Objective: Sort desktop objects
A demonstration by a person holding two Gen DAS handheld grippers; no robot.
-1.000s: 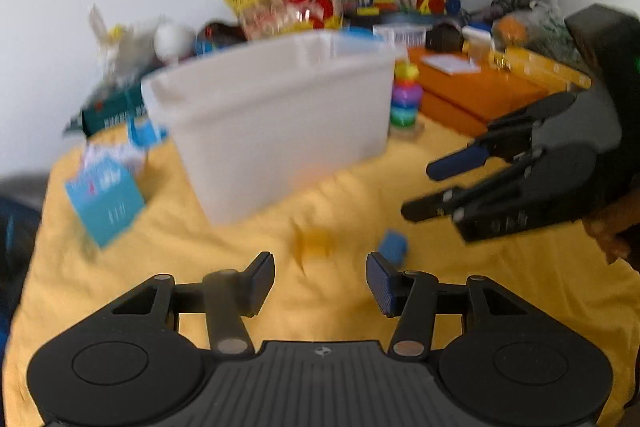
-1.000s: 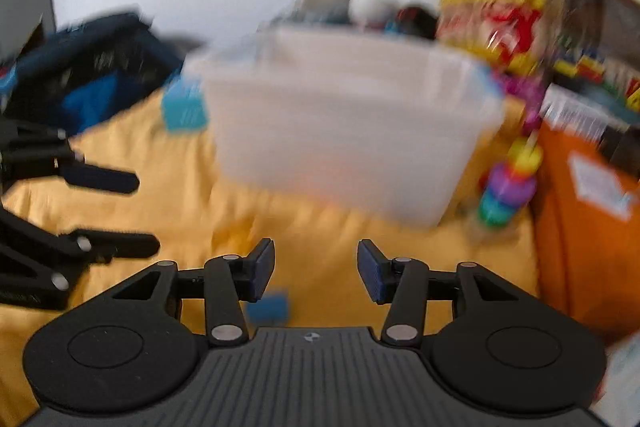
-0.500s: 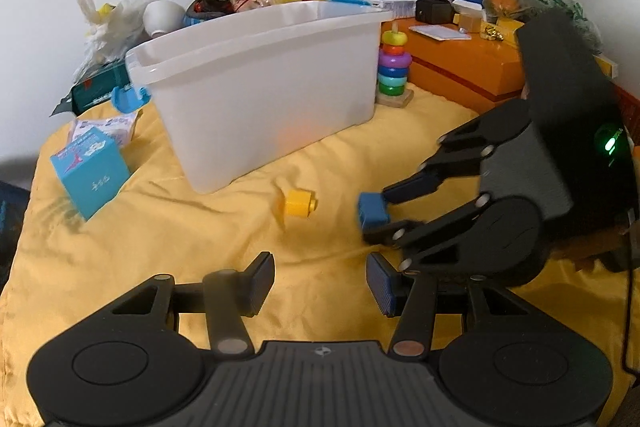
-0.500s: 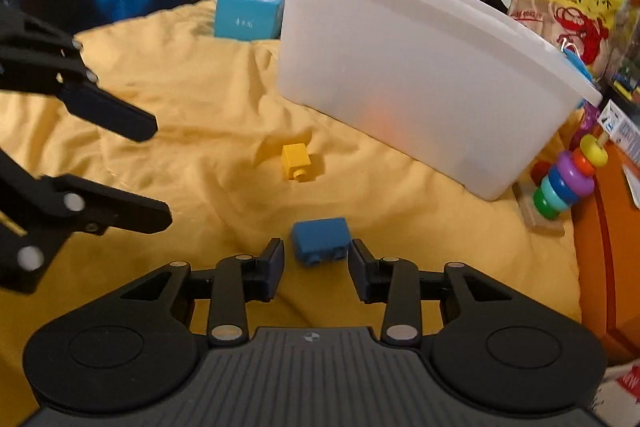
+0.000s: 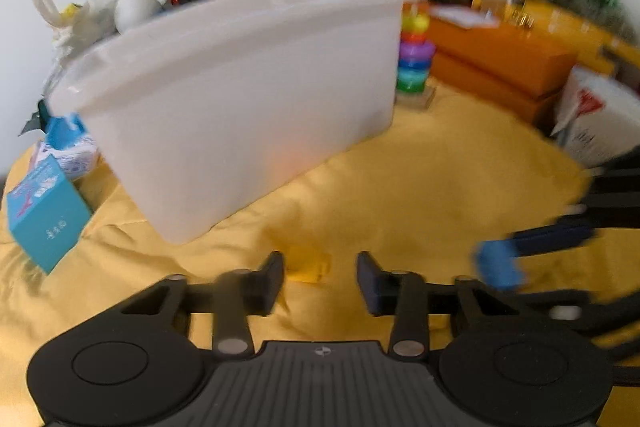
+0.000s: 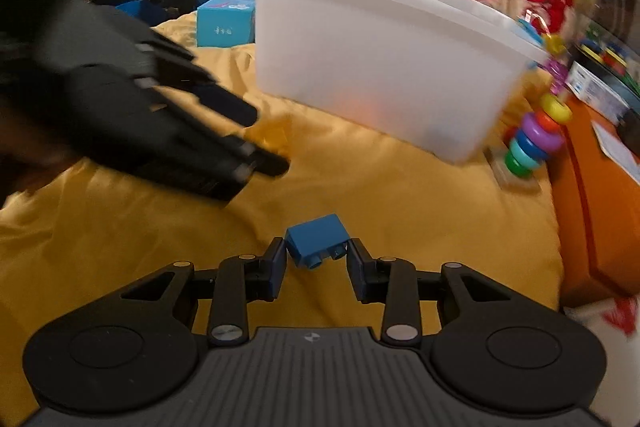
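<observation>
Right tongs [image 6: 316,269]: jaws just closing, pads against both sides of small blue plastic building brick [image 6: 317,239], brick tilted, gripped at tips. Left tongs [image 5: 320,281]: jaws just closing, gap still open, small yellow plastic brick [image 5: 306,263] between tips on yellow cloth [image 5: 400,187], pads not touching it. Beyond both tongs: white translucent plastic bin [image 6: 372,59]. Right of bin: rainbow ring-stacker toy [image 6: 532,139].
</observation>
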